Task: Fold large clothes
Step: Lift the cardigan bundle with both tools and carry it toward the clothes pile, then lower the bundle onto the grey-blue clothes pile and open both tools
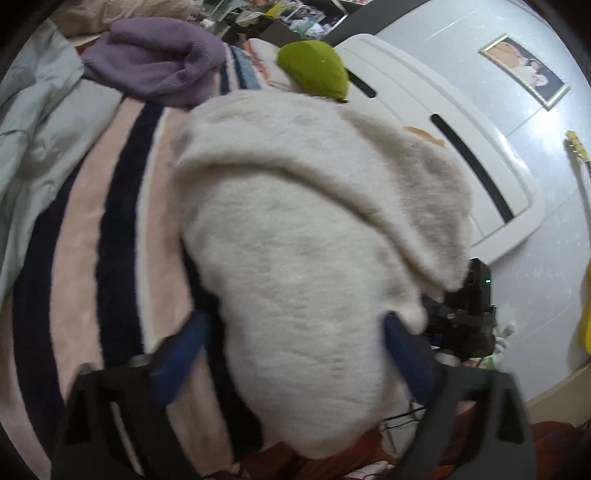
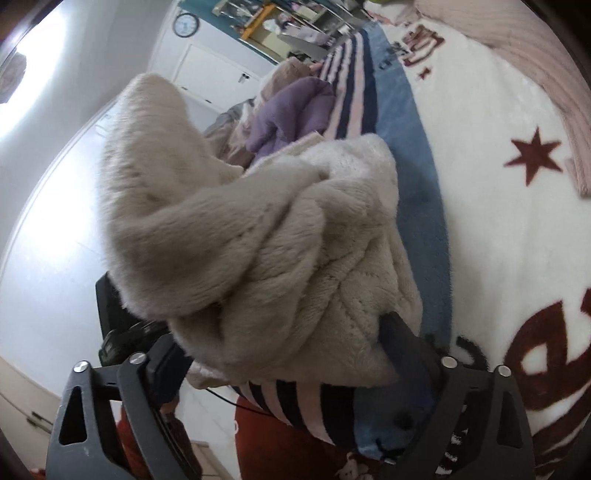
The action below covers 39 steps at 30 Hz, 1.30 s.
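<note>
Looking down from the left wrist view, we see a striped blanket (image 1: 110, 206) in pink, navy and white filling the left half of the frame; in the right wrist view a white blanket with dark red stars and letters (image 2: 498, 229) takes the right half. On these lies the task's thing, a large cream fleece garment (image 1: 295, 229), bunched and partly folded over itself, filling the centre of both frames. A white headboard (image 1: 454, 147) runs along the upper right of the left wrist view, against a pale wall. A purple fleece garment (image 1: 159, 62) sits at the upper left, a pale grey-green quilt (image 1: 33, 129) at the far left edge, and a green cushion (image 1: 314, 68) at the top centre. A framed picture (image 1: 524, 72) hangs at the upper right.

We see the left gripper (image 1: 295, 328) at the bottom with its 2 blue fingers spread wide, the cream fleece lying between them, ungripped. The right gripper (image 2: 280, 347) likewise stands wide apart at the bottom of its frame, the fleece's edge bulging between its fingers; whether its pads touch the cloth we cannot tell.

A round wall clock (image 2: 185, 24) shows at the top left of the right wrist view.
</note>
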Motion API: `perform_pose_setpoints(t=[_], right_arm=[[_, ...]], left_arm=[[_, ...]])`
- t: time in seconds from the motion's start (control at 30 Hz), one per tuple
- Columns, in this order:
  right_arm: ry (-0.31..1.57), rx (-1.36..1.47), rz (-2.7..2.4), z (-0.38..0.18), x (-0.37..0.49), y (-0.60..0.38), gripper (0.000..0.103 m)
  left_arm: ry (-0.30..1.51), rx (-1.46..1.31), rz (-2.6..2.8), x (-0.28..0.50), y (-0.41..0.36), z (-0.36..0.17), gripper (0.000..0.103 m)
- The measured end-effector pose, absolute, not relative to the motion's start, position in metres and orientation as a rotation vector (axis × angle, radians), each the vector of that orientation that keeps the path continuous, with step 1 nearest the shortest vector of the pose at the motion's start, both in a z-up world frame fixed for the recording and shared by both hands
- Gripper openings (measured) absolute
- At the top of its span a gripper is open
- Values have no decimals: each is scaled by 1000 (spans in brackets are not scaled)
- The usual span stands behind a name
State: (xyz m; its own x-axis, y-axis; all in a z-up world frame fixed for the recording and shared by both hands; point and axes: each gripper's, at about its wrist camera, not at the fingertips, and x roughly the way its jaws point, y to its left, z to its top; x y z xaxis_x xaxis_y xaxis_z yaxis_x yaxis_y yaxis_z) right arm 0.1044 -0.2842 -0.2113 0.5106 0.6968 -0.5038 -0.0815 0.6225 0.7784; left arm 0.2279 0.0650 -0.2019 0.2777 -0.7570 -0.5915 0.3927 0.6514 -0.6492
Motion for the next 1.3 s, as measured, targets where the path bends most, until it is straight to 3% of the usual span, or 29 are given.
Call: perform_pose_setpoints(t=[0.17, 0.2, 0.23, 0.3, 0.4, 0.63, 0.8, 0.97, 1.1, 1.23, 1.3], right_arm=[[945, 828, 562, -223, 126, -283, 97], [945, 831, 574, -224, 129, -282, 93], [947, 830, 582, -225, 133, -281, 86], [940, 810, 578, -224, 135, -282, 73], [914, 839, 603, -213, 144, -285, 61], [787, 750, 697, -150, 179, -236, 57], [723, 702, 814, -105, 224, -162, 57], [718, 661, 908, -82, 264, -66, 57], [781, 662, 922, -94, 301, -5, 57], [978, 615, 893, -155, 328, 64, 56], [1039, 575, 876, -178, 326, 85, 56]], left_arm=[[1026, -517, -862, 237, 55, -215, 99], [1022, -532, -877, 240, 49, -217, 90], [1020, -541, -875, 241, 46, -217, 89], [1001, -545, -870, 243, 43, -212, 69], [940, -507, -868, 238, 44, -188, 60], [777, -434, -844, 243, 88, -110, 60], [628, -356, -733, 240, 167, -42, 60], [593, -316, -601, 246, 244, -5, 60], [661, -282, -472, 268, 297, -16, 62], [852, -310, -312, 307, 345, -80, 64], [901, -357, -316, 313, 363, -114, 78]])
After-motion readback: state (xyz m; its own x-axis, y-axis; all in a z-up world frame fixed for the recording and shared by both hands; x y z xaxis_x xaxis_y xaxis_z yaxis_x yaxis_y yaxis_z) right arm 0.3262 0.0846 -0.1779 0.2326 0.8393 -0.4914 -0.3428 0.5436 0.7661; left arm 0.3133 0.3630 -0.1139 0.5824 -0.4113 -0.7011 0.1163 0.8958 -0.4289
